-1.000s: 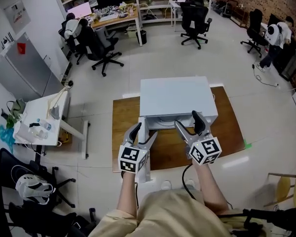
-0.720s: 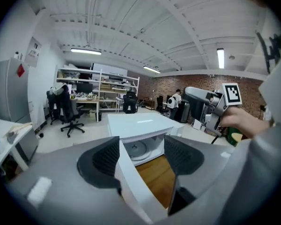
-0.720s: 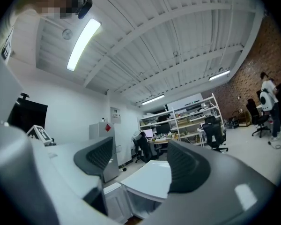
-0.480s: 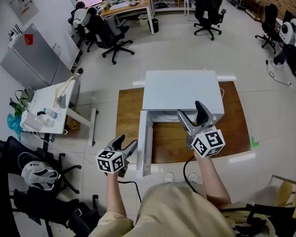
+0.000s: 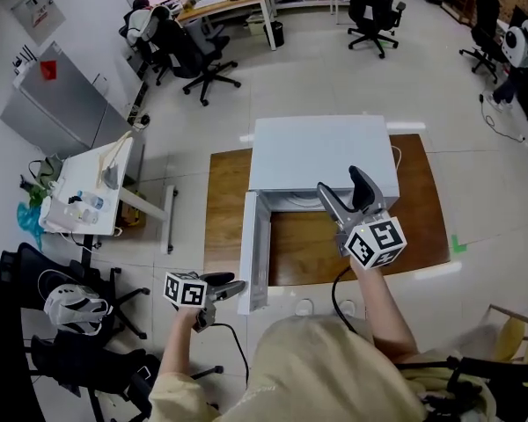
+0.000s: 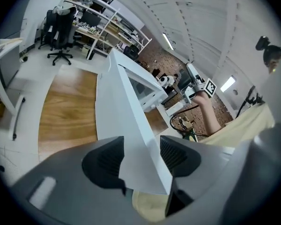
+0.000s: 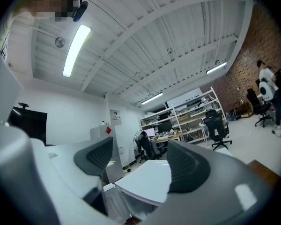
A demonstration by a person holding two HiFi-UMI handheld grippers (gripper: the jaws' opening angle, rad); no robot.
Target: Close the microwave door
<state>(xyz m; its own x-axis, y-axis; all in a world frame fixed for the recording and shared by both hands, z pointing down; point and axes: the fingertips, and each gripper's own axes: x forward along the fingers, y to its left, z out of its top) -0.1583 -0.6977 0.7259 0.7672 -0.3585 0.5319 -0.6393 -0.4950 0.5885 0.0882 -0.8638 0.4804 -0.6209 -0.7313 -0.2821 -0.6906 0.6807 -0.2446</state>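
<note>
The white microwave [image 5: 321, 152] stands on a wooden table [image 5: 224, 209], its door [image 5: 255, 253] swung open toward me on the left side. My left gripper [image 5: 231, 285] is low at the door's free near corner. In the left gripper view the door's thin white edge [image 6: 126, 125] runs between the jaws of the left gripper [image 6: 141, 158], which are closing; I see no firm press of the pads. My right gripper [image 5: 345, 190] hangs open above the oven's open front, holding nothing. The right gripper view looks over the microwave's top [image 7: 147, 182].
A small white side table [image 5: 88, 200] with bottles stands left of the wooden table. Office chairs [image 5: 194, 55], desks and a grey cabinet [image 5: 57, 104] lie farther back. A dark chair with a helmet [image 5: 70, 310] sits at my lower left.
My left gripper has dropped from beside the door down to its near lower corner, rolled over, and its jaws have narrowed. The right gripper has drifted a little right and up.
</note>
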